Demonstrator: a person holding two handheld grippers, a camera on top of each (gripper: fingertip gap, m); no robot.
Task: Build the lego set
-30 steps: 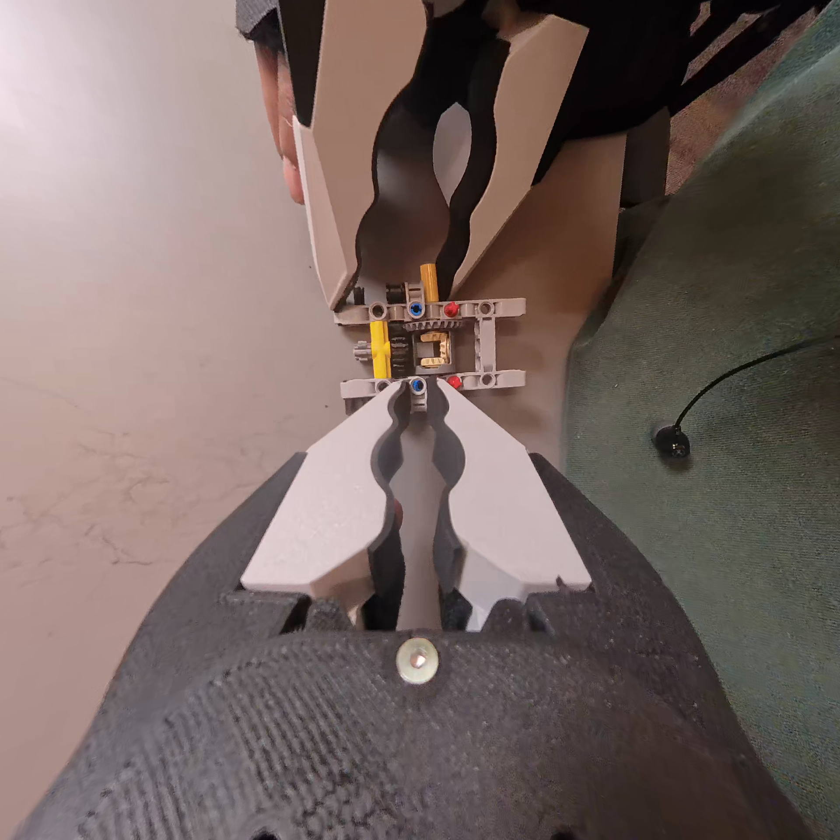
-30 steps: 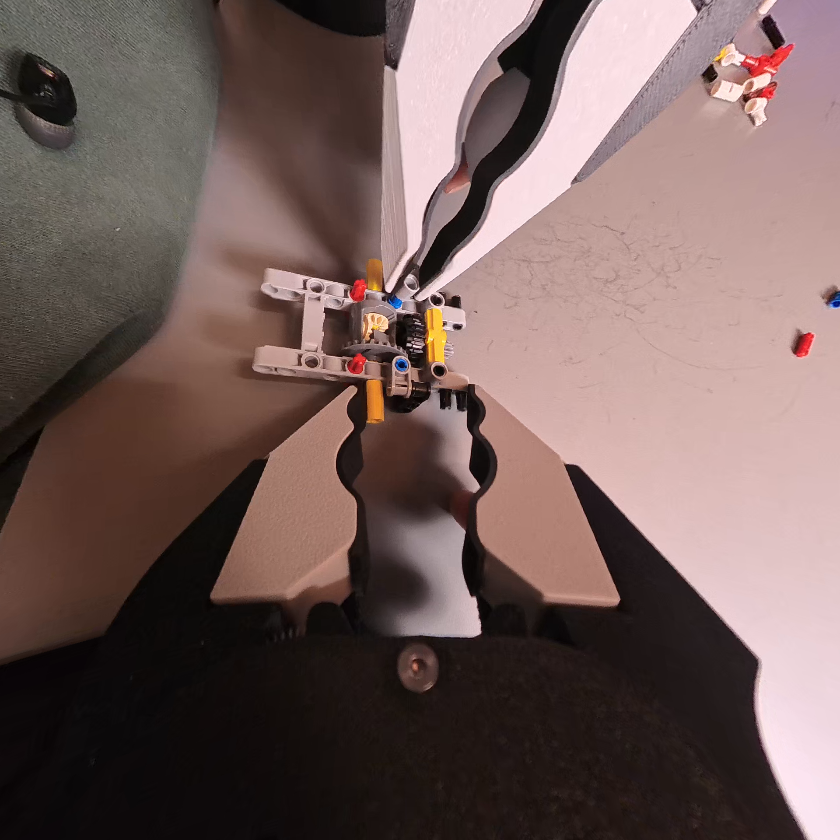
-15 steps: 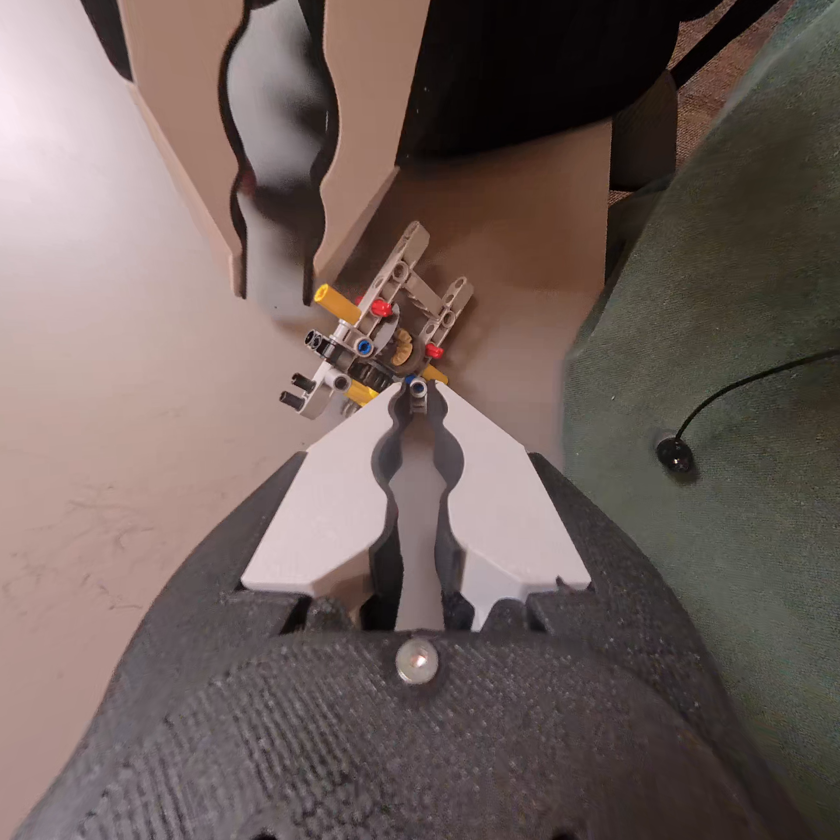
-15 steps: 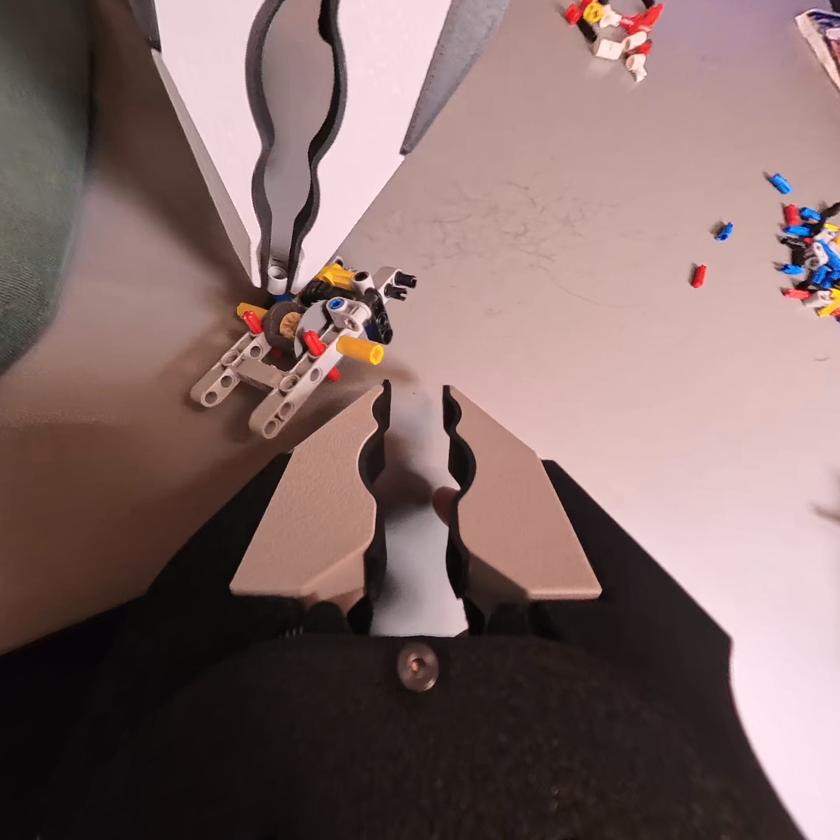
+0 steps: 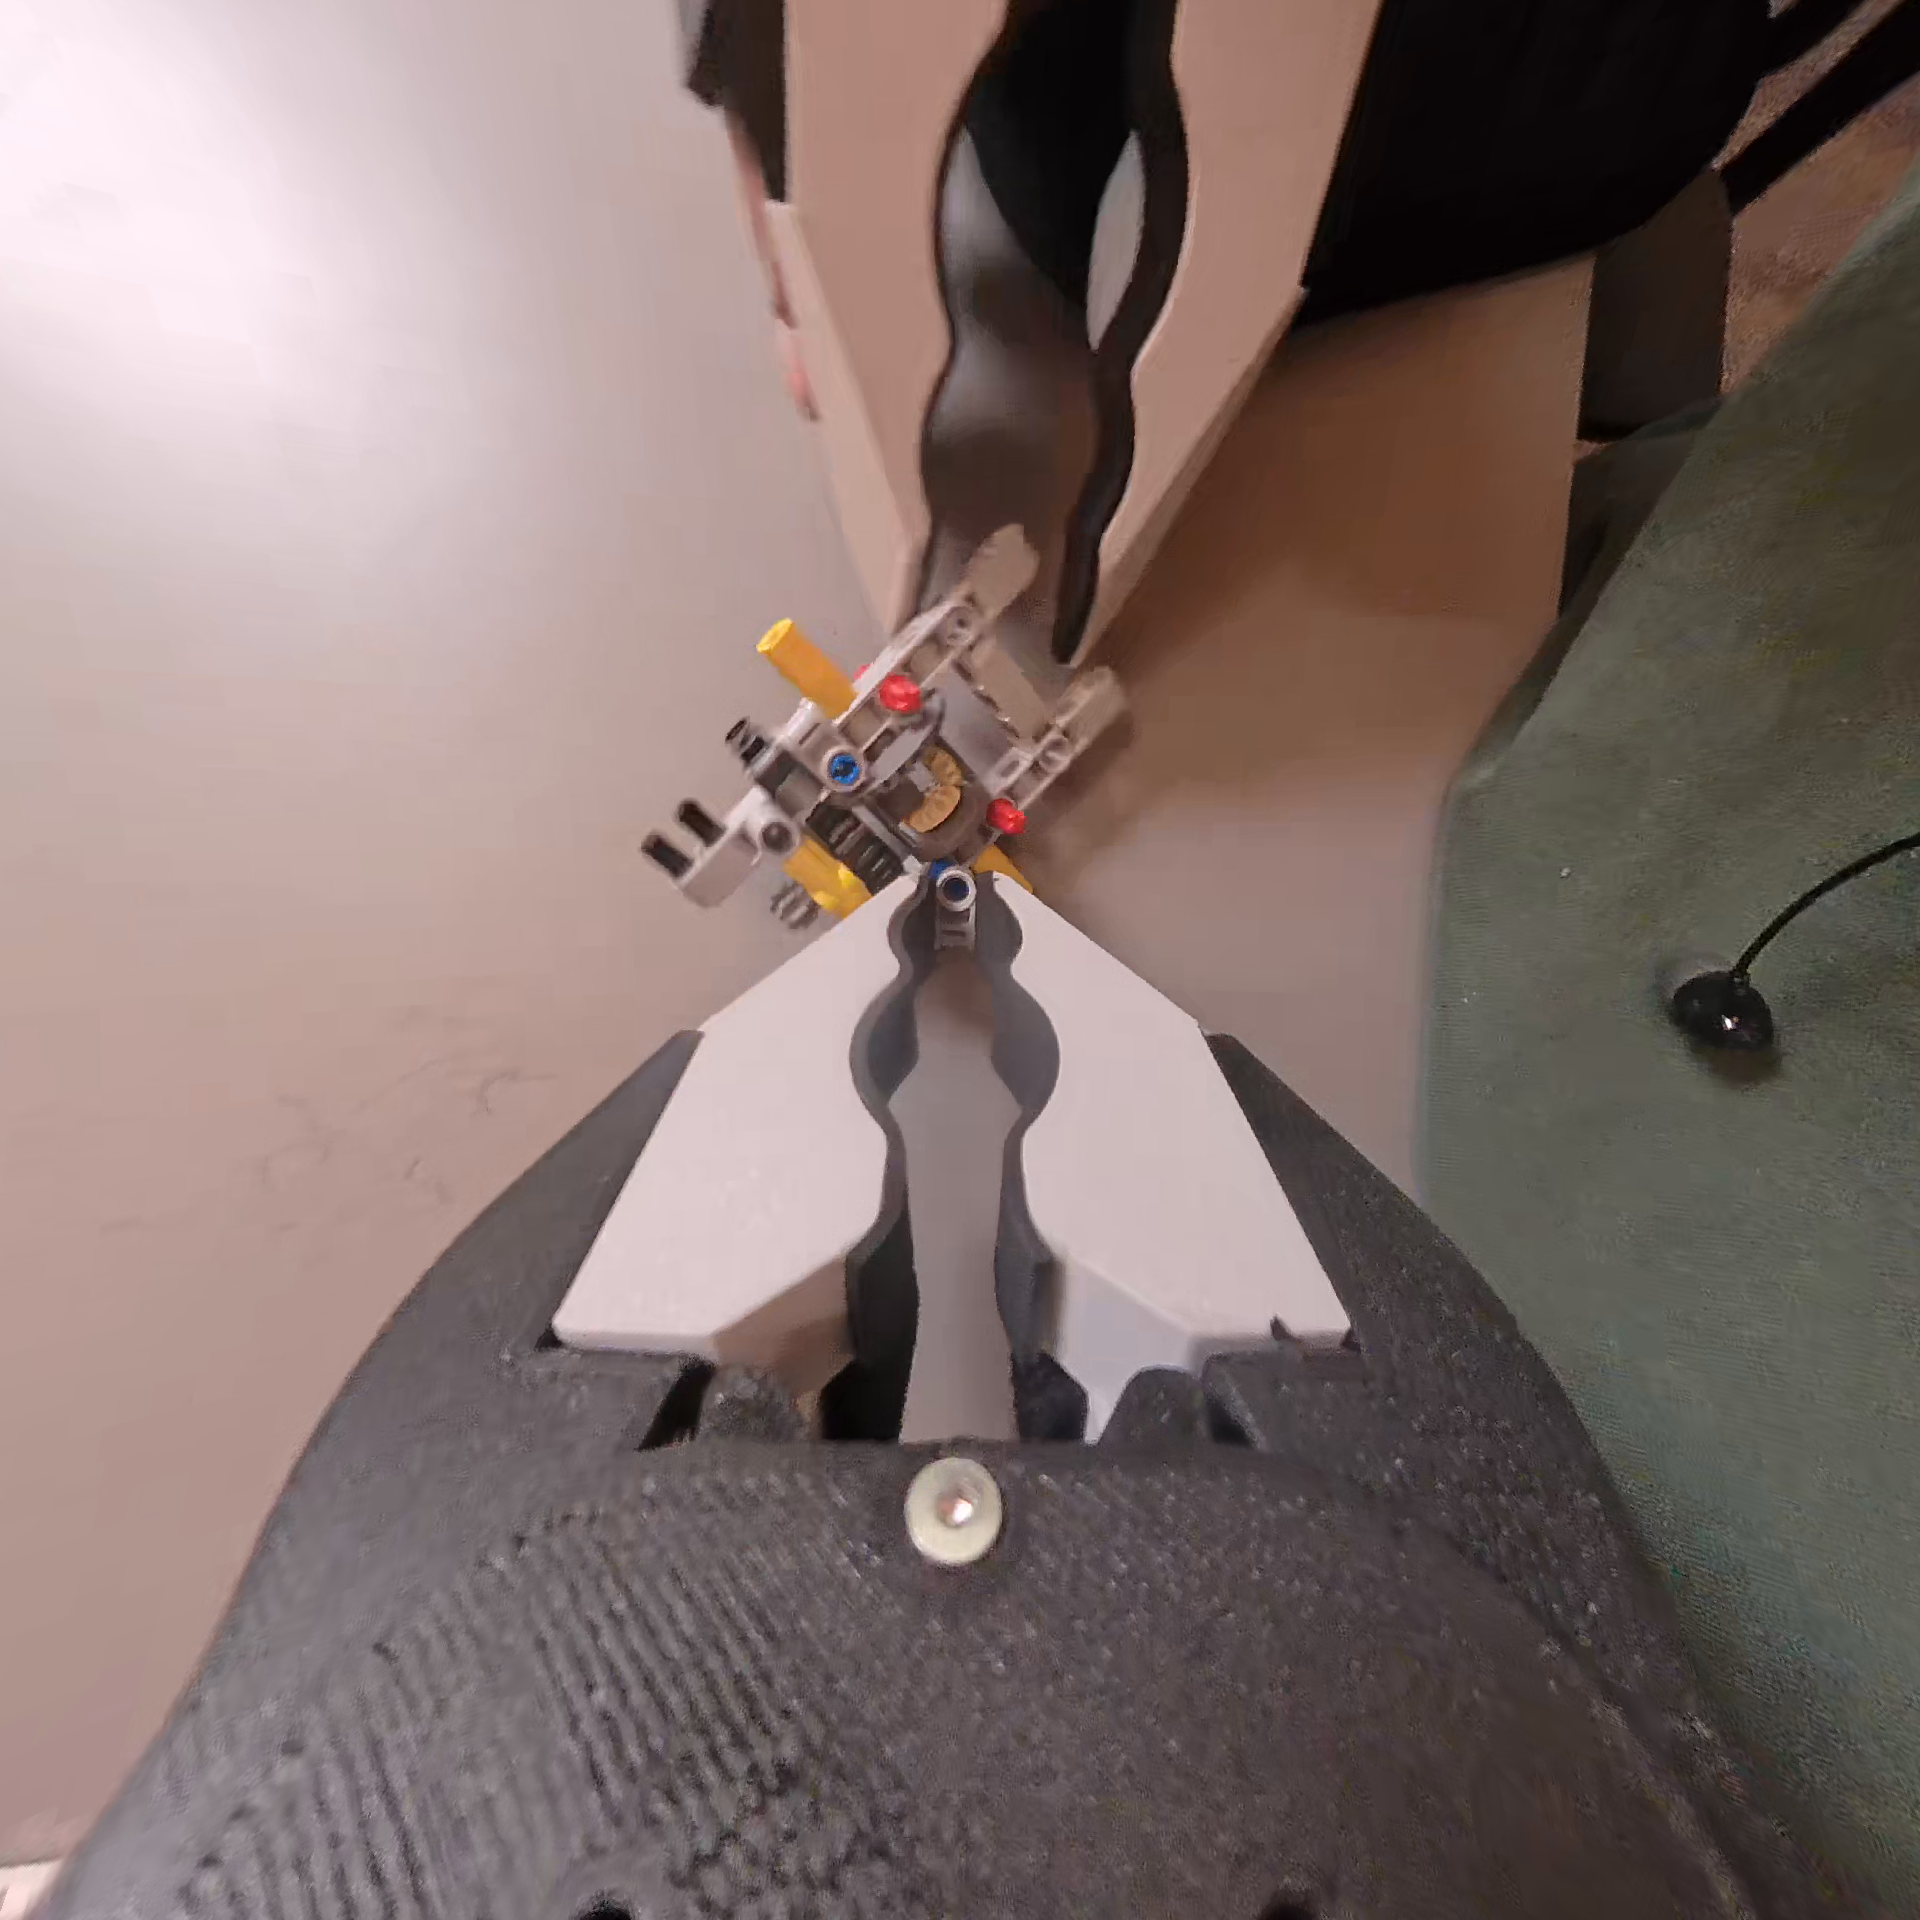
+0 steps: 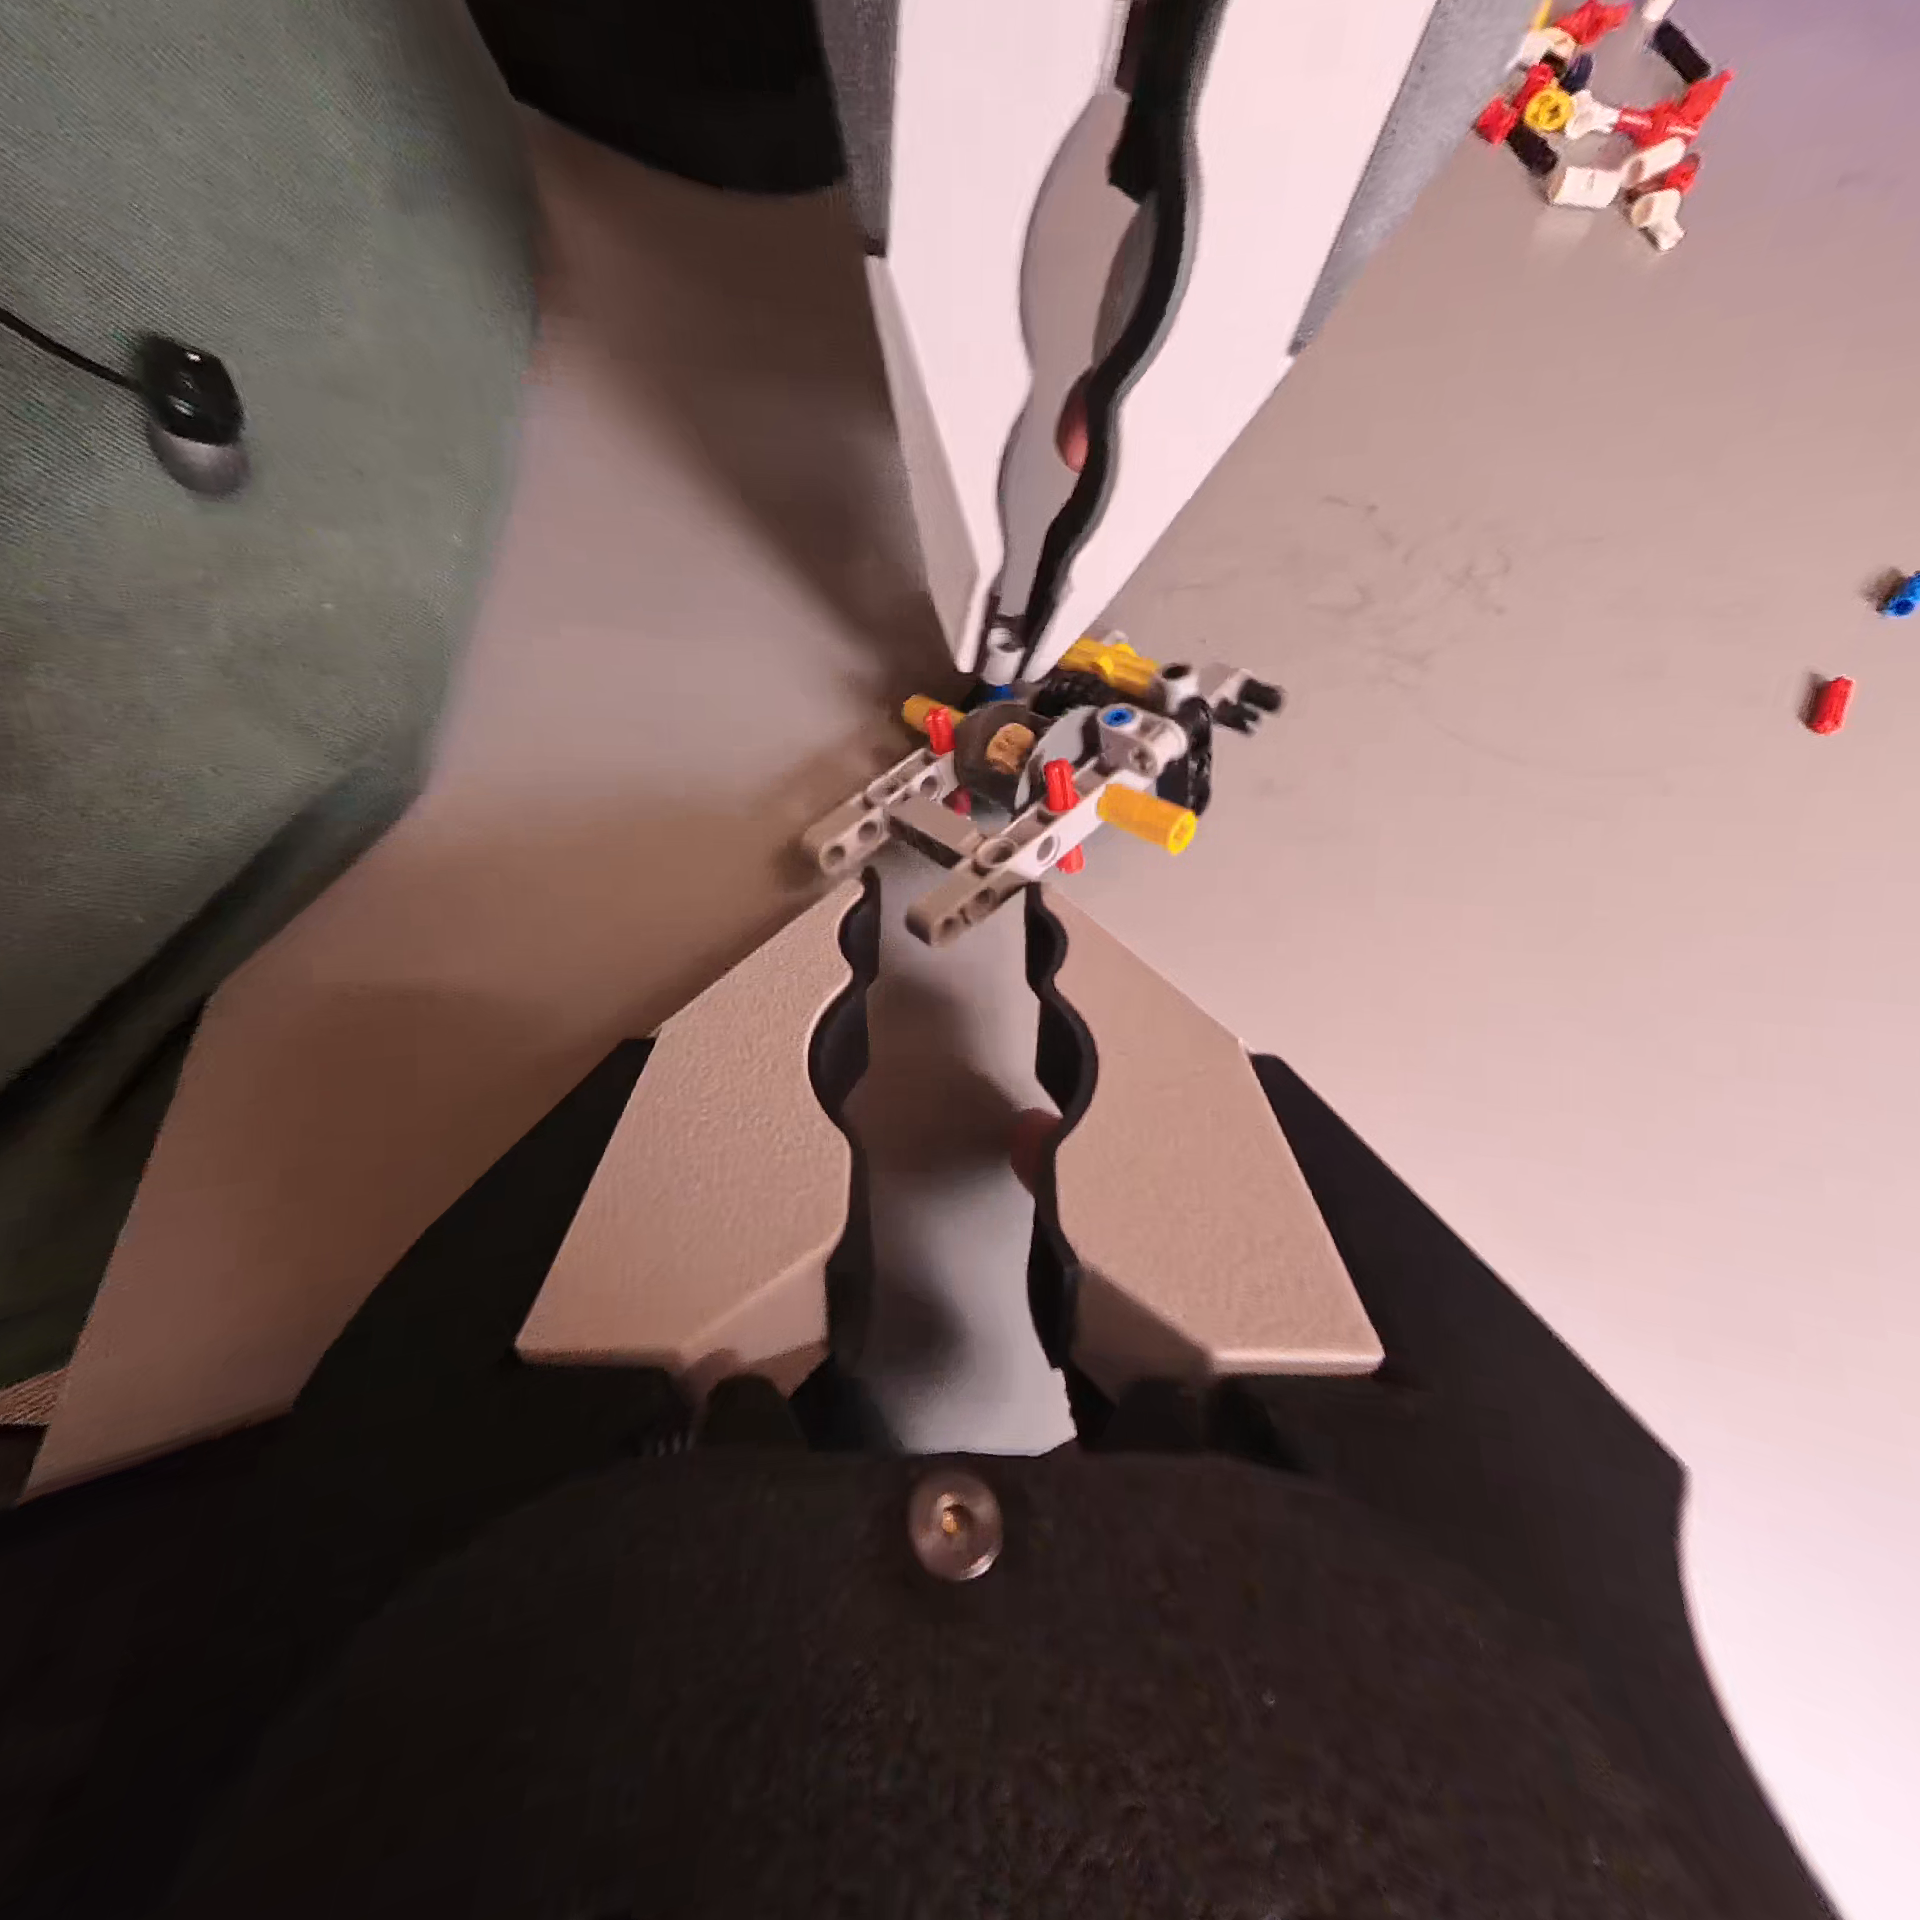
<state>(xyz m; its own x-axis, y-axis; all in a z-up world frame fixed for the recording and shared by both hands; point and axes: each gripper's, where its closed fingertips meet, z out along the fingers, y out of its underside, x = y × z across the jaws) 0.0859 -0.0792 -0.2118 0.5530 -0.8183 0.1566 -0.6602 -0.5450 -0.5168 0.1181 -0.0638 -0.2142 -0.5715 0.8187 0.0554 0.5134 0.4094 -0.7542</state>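
Observation:
A small lego assembly (image 5: 894, 769) of grey beams, black gears, yellow axles and red and blue pins hangs just above the beige table (image 5: 364, 623). My left gripper (image 5: 951, 904) is shut on a grey connector with a blue pin at the assembly's near corner. My right gripper (image 5: 992, 613) comes in from the far side. In the right wrist view the right gripper (image 6: 953, 899) is open, and the free end of one grey beam (image 6: 961, 904) lies between its fingertips. The left gripper (image 6: 1003, 655) holds the assembly (image 6: 1039, 769) from the far side.
A green cloth (image 5: 1662, 935) with a small black clip on a wire (image 5: 1720, 1013) lies to the right of the table's edge. Loose pieces lie on the table: a red pin (image 6: 1825, 704), a blue pin (image 6: 1901, 595), and a red and white cluster (image 6: 1600, 135). The grippers' ends are close to 4 cm from one another.
The right gripper left the assembly and the left gripper turned it diagonal. The right gripper has now come back, open, around the free end of a grey beam.

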